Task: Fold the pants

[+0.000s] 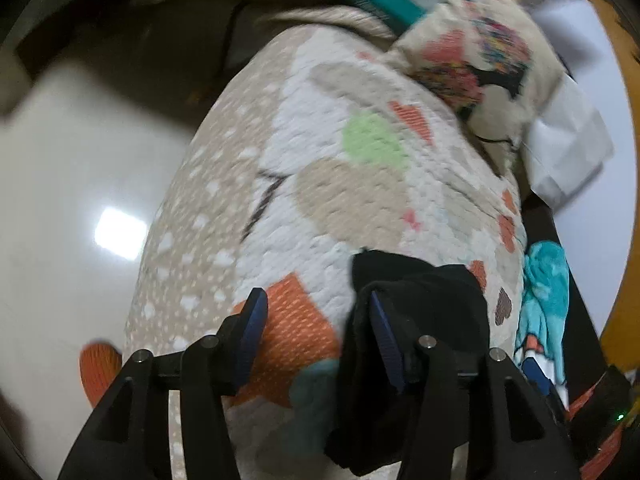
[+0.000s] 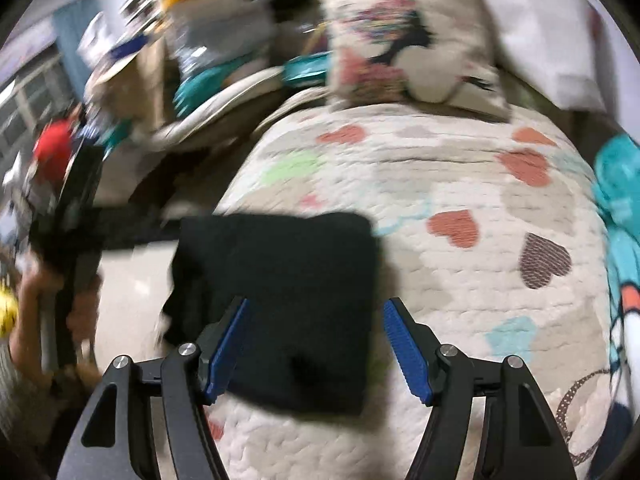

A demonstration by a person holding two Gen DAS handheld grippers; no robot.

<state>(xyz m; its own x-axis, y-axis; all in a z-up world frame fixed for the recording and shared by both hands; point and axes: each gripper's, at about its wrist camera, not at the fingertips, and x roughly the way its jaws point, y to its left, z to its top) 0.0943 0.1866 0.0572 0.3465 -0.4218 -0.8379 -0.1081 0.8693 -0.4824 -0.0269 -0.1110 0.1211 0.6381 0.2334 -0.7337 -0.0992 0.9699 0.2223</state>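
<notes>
black pants folded on the quilt, both tongs released

while both views are smeared by motion blur, the main things can be made out. the folded black fabric pants [image 2: 288, 304] lie as a dark, roughly square bundle on the cream quilted bedspread with heart prints [image 2: 460, 280], near its left edge. the right tongs [image 2: 316, 344] hover over the bundle with their blue-padded fingers [image 2: 404, 348] spread wide apart, gripping nothing; the near part of the pants lies between and below them, and whether the pads touch the cloth cannot be told.

in the left wrist view the same pants [image 1: 424, 312] appear as a black crumpled mass draped over the right-hand blue finger [image 1: 386, 340] of the left tongs [image 1: 316, 320], hiding most of that finger's outer side. the other finger stands clear over an orange heart on the bedspread [image 1: 320, 128], so these tongs are released too, with the cloth resting against one finger rather than pinched.

beyond the quilt sits a cream cushion with a multicoloured tree print [image 2: 404, 52], its print too blurred to read closely. a turquoise patterned cloth [image 2: 620, 200] is cut off at the right border. at the left edge of the right wrist view, the person's hand [image 2: 80, 320] holds the black handle of the other gripper, mostly smeared. a glossy white floor [image 1: 80, 200] shows beside the bed.
</notes>
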